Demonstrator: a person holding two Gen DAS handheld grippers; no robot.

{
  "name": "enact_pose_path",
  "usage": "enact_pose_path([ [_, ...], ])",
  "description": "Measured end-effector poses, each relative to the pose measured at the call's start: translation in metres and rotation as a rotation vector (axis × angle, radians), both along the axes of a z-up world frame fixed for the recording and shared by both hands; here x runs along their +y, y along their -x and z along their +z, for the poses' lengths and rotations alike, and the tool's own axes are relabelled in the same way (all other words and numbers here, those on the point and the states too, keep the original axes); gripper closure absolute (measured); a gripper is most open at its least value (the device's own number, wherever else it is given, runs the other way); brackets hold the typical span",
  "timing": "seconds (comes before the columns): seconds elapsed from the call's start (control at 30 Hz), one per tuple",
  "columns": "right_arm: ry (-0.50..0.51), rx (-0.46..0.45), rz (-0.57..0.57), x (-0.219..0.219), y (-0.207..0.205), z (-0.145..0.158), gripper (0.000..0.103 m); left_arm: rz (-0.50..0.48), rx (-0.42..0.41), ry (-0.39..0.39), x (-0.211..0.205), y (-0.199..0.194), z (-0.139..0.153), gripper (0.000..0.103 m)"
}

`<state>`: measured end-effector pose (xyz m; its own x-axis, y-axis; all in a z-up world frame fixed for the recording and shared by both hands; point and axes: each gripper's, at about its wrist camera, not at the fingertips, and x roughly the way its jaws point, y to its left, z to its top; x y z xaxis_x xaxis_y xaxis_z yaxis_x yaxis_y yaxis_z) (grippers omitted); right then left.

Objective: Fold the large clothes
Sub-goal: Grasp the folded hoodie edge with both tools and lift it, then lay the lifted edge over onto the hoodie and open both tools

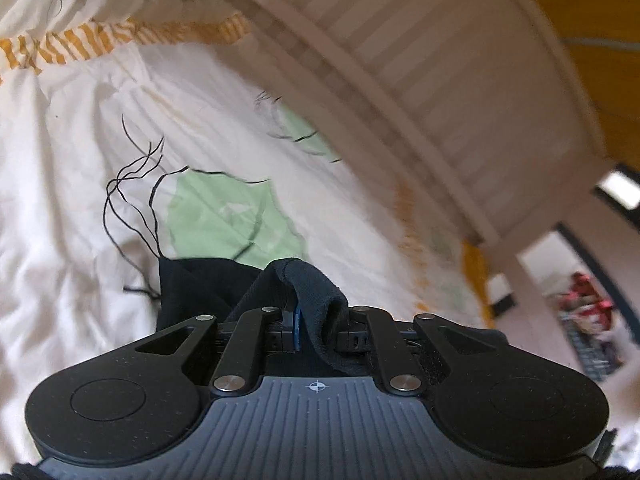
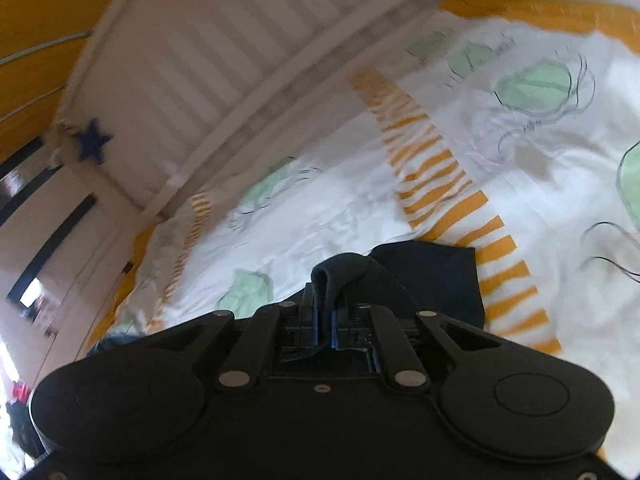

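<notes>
Left wrist view: left gripper (image 1: 316,320) clamped on a fold of black garment (image 1: 320,292). Fabric bunched between the fingers, looping up over the fingertips and draping down across the right finger; blue pad (image 1: 297,326) of the left finger visible against the cloth. More of the garment hanging below and to the left of the fingers, over the duvet (image 1: 80,200) — white, with green patches, thin black line drawings and an orange-striped band. White slatted bed frame (image 1: 420,72) along the upper right; orange wall (image 1: 592,20) behind it. Heavy motion blur toward the right edge.

Right wrist view: right gripper (image 2: 324,320) closed on the same dark garment (image 2: 344,270). A rolled edge of cloth pinched between the two blue pads (image 2: 316,326), standing up just above the fingertips. Remainder of the garment spread to the right of and beyond the fingers, lying across the orange-striped band of the duvet (image 2: 520,140). Slatted bed frame (image 2: 240,60) at upper left, dark blue star (image 2: 93,140) fixed at its end post. White cabinet (image 2: 60,240) — blurred — at far left.
</notes>
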<state>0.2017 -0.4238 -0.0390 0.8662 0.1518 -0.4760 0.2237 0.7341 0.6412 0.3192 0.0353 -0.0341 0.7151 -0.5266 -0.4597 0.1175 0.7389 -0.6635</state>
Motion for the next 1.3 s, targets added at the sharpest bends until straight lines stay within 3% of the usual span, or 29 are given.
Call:
enact_pose_path([
  [0.13, 0.028, 0.103, -0.033, -0.011, -0.047, -0.036, 0.089, -0.008, 0.047, -0.090, -0.018, -0.036, -0.031, 0.088],
  [0.27, 0.019, 0.137, -0.056, -0.014, -0.060, -0.059, 0.080, -0.013, 0.093, -0.046, -0.010, -0.049, -0.053, 0.080],
  [0.33, 0.027, 0.108, -0.054, -0.013, -0.058, -0.060, 0.069, -0.012, 0.111, -0.010, -0.007, -0.052, -0.057, 0.075],
  [0.37, 0.034, 0.089, -0.048, -0.013, -0.056, -0.059, 0.057, -0.014, 0.109, -0.001, -0.006, -0.053, -0.057, 0.072],
  [0.4, 0.047, 0.074, -0.047, -0.013, -0.054, -0.058, 0.041, -0.017, 0.102, -0.002, -0.005, -0.053, -0.056, 0.063],
  [0.47, 0.102, 0.053, -0.069, -0.014, -0.055, -0.052, 0.024, -0.021, 0.070, -0.007, -0.006, -0.053, -0.050, 0.046],
  [0.5, 0.138, 0.042, -0.076, -0.013, -0.052, -0.047, 0.024, -0.017, 0.054, -0.009, -0.007, -0.054, -0.047, 0.030],
  [0.57, 0.170, 0.029, -0.078, -0.013, -0.050, -0.040, 0.024, 0.021, -0.005, -0.041, -0.009, -0.053, -0.037, 0.020],
  [0.73, 0.280, 0.005, -0.062, 0.003, -0.038, -0.023, 0.024, 0.029, -0.090, -0.148, -0.015, -0.041, -0.009, 0.020],
  [0.9, 0.401, -0.021, 0.034, 0.043, -0.027, -0.016, 0.024, -0.116, -0.161, -0.417, -0.059, -0.004, -0.002, 0.017],
  [1.03, 0.492, -0.026, 0.144, 0.085, -0.026, -0.022, 0.024, -0.235, -0.215, -0.562, -0.099, 0.025, -0.015, 0.016],
  [1.13, 0.577, -0.009, 0.225, 0.114, -0.034, -0.028, 0.024, -0.309, -0.214, -0.615, -0.123, 0.026, -0.029, 0.016],
  [1.3, 0.679, 0.090, 0.272, 0.134, -0.067, -0.044, 0.023, -0.272, -0.133, -0.635, -0.137, -0.006, -0.047, 0.014],
])
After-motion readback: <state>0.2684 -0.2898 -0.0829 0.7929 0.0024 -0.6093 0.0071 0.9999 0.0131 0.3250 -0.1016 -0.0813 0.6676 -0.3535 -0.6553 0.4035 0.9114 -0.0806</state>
